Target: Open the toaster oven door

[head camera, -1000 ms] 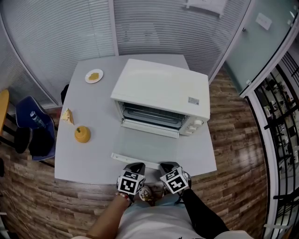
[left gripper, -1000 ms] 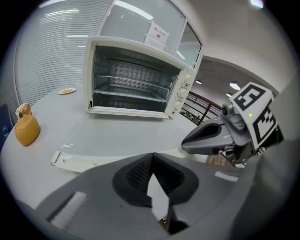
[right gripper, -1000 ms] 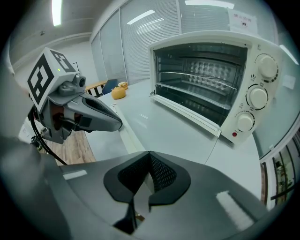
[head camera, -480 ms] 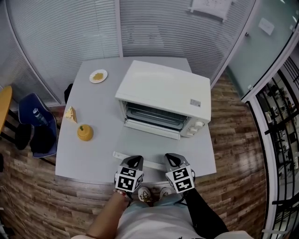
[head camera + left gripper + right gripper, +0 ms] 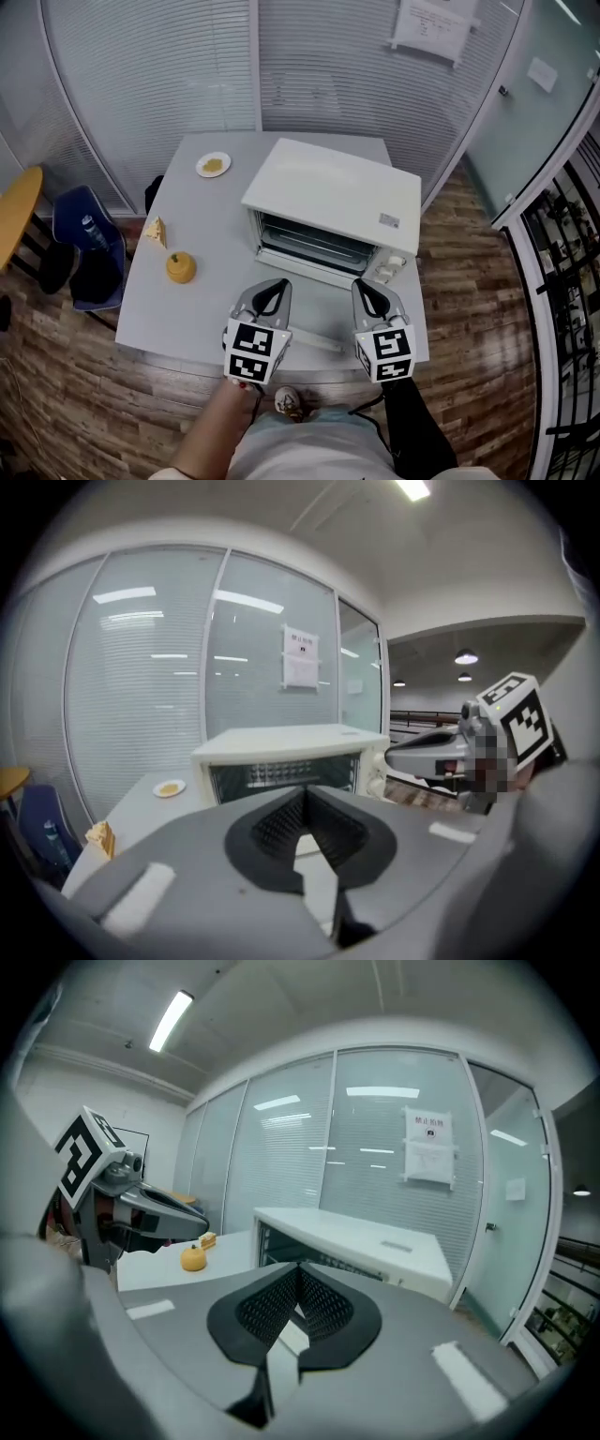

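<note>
both my tools came up and forward since a second ago, from the near edge of the tabletop (image 5: 202, 309) to above its near part, and the oven looked closer in the head view.

my left tool (image 5: 273, 291) was clenched, its jaws meeting with nothing between them, and my right tool (image 5: 367, 289) was clenched and empty the same way. they hung side by side with a gap between them, both pointing at the toaster oven (image 5: 337, 192), which stood straight ahead on the far right part of the tabletop.

its door (image 5: 319, 305) seemed already let down flat toward me: the dark cavity and rack showed open, and the glass lay in the gap between my tools. the handle (image 5: 321, 340) ran left to right across that gap, below the tools and nearer me than their tips. neither tool looked clearly closer to it. i judged the opening done, or nearly so.

off to my left, well apart, sat an orange fruit (image 5: 181, 267).
</note>
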Tool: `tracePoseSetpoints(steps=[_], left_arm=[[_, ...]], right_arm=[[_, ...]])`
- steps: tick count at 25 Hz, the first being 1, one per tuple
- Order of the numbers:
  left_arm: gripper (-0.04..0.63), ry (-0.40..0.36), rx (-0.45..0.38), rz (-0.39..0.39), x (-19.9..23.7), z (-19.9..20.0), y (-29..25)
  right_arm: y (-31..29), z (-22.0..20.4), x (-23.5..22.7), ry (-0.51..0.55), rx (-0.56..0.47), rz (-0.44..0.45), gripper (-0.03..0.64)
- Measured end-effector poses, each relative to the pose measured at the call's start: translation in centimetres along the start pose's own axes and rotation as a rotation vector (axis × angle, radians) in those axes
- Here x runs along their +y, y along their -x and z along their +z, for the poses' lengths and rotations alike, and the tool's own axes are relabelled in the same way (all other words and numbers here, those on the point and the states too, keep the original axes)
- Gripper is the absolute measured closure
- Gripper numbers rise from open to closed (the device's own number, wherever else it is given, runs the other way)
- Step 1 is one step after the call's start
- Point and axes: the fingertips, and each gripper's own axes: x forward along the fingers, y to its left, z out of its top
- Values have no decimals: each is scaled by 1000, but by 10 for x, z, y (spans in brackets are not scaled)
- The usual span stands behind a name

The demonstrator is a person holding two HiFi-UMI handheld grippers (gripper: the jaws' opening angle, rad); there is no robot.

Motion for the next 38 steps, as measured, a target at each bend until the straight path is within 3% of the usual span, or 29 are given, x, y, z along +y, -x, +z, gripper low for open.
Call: tracePoseSetpoints(steps=[5, 10, 21, 38], left_arm=[[557, -58, -119, 79, -9, 63, 25], [557, -69, -177, 152, -22, 90, 49], [557, -60, -205, 242, -71, 86, 87], [557, -53, -209, 245, -104, 75, 118]], right_arm=[[20, 43, -20, 23, -99, -3, 614], [46, 70, -31, 24, -174, 7, 614], [121, 66, -39, 65, -262, 37, 614], [158, 61, -27, 66, -283, 72, 614]])
